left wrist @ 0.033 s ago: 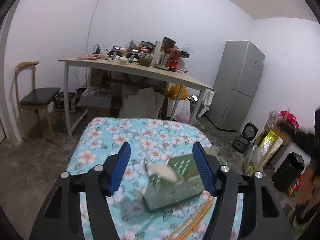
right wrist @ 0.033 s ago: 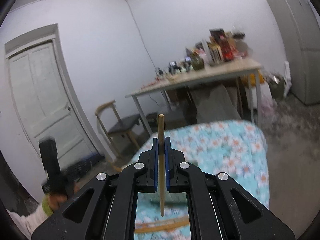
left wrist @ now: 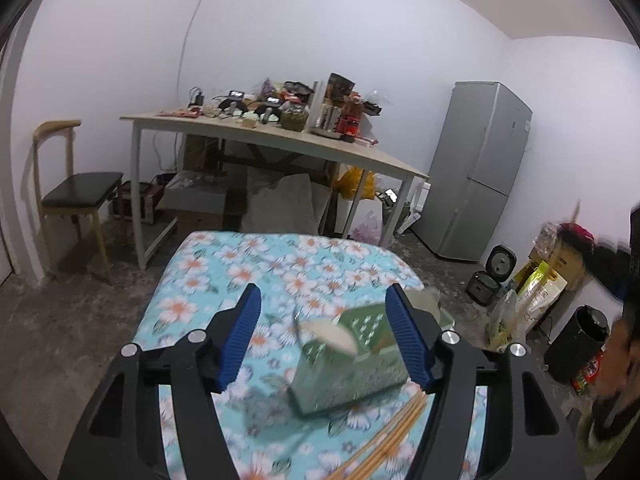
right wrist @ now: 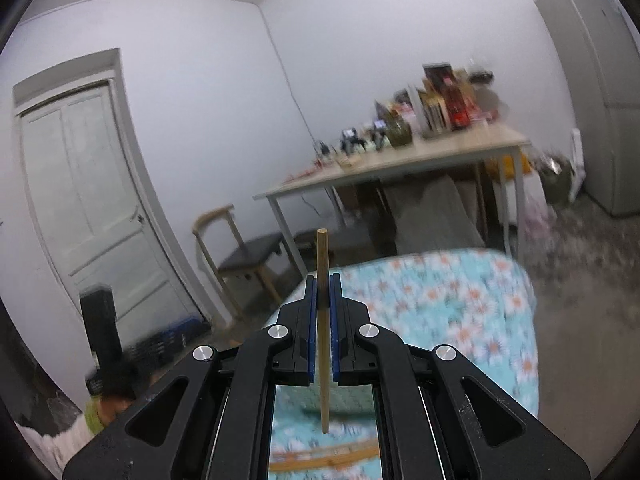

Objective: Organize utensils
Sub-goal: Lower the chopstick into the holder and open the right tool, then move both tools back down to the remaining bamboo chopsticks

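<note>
Right gripper pinches one upright chopstick. Left gripper, jaws just widened and apart, frames a green holder containing a white spoon (blurred); loose chopsticks lie beside it on the floral tablecloth.

No text, label, brand or number can be read in either wrist view. The packages on the far table and the yellow bags on the floor right of the left gripper carry print too blurred to decipher.
</note>
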`<state>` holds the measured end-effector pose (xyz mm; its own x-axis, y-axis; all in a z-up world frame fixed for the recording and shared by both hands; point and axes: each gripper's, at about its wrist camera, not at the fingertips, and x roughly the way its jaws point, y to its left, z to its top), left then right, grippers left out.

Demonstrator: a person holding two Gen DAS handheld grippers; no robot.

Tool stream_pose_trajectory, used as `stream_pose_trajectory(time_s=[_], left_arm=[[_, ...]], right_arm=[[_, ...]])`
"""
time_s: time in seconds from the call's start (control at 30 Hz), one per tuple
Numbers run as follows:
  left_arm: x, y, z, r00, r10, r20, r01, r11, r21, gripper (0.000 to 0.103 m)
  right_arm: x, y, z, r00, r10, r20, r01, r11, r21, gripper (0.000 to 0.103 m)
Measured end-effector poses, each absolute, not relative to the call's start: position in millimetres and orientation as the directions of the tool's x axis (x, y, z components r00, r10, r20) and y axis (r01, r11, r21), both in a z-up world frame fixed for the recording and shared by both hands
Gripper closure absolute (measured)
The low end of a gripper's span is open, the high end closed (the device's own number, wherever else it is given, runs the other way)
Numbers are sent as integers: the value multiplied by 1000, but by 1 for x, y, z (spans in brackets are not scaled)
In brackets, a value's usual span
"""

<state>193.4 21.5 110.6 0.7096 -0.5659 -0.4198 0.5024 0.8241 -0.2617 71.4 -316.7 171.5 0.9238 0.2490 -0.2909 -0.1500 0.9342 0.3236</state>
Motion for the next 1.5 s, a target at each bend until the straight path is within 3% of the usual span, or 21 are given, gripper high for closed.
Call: stream_pose_trajectory(time_s=[0.13,0.33,0.67,0.8,0.87,0.93,1.03,1.33,1.5], left_arm=[[175,43,95,710,-553,-435,472,833,-289,35],[153,56,60,686,-534,-494,448,845,-293,30],[129,54,11,629,-522,-576,429,851,-303,20],[125,50,4,619,-519,-589,432,852,-296,17],[125,48,2,616,-519,-592,436,851,-292,17],[124,46,0,614,-519,-595,438,851,-290,16],[125,45,-1,611,-521,-596,439,850,-292,15],[125,39,-4,598,-531,-600,452,842,-295,14],[125,36,-6,596,-531,-602,456,841,-290,14]], right_arm=[[83,-306,197,942,241,-232,-179,949,260,99],[116,-298,208,952,217,-216,-175,964,198,99],[163,-270,169,939,189,-287,-160,979,123,99],[174,-258,139,914,178,-364,-153,983,97,97],[175,-255,128,894,184,-408,-158,983,98,85],[172,-253,125,892,185,-413,-159,982,98,57],[164,-252,131,903,186,-388,-156,982,107,46],[124,-282,154,926,201,-321,-135,967,218,40],[102,-300,150,917,223,-332,-123,947,298,39]])
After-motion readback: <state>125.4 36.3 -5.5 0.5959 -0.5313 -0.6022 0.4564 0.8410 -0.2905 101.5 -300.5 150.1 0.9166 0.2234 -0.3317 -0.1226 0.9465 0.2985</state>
